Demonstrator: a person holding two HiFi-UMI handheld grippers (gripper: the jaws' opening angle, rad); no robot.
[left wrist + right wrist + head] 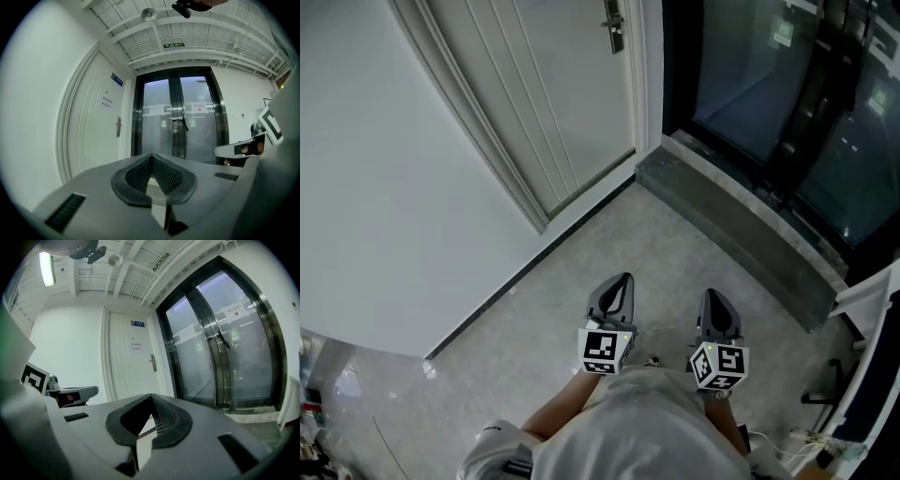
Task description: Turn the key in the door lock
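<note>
A white door [553, 103] stands ahead on the left, its metal handle and lock plate [614, 25] at the top of the head view. The same lock plate [118, 127] shows small and far off in the left gripper view, and the lock plate [153, 363] does too in the right gripper view. No key can be made out. My left gripper [622, 281] and right gripper [712, 298] are held side by side over the floor, pointing forward, well short of the door. In both, the left gripper [152, 155] and the right gripper [151, 395], the jaws are shut with nothing between them.
Dark glass double doors [769, 84] stand to the right of the white door, behind a raised grey stone threshold [731, 225]. A white wall [384, 187] runs along the left. Cables and a dark stand [825, 412] lie at the bottom right.
</note>
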